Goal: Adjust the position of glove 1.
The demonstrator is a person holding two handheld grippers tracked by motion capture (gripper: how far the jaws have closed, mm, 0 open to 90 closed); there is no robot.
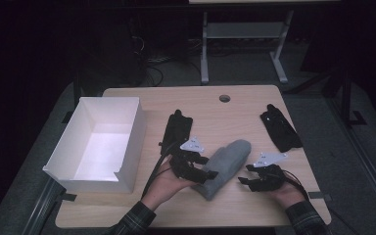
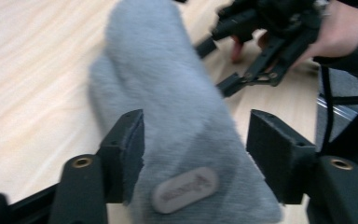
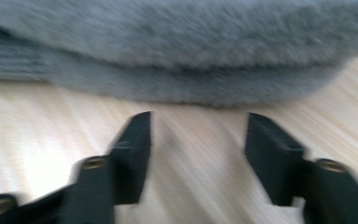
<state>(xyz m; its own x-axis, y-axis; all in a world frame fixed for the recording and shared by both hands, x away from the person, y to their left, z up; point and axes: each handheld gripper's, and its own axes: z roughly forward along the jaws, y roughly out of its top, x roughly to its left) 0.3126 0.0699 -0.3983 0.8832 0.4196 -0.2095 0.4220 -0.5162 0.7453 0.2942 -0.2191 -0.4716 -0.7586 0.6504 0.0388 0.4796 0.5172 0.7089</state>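
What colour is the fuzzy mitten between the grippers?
Grey; the mitten shows best in the left gripper view.

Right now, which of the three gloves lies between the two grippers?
The fluffy grey mitten, lying between the left gripper and right gripper; the two black gloves lie farther back.

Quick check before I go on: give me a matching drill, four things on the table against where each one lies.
Things:
1. grey mitten
2. white box
3. black glove
4. second black glove

Places:
A. far right of the table
B. left side of the table
C. between the two grippers
D. just right of the box

Pairs: 1-C, 2-B, 3-A, 4-D
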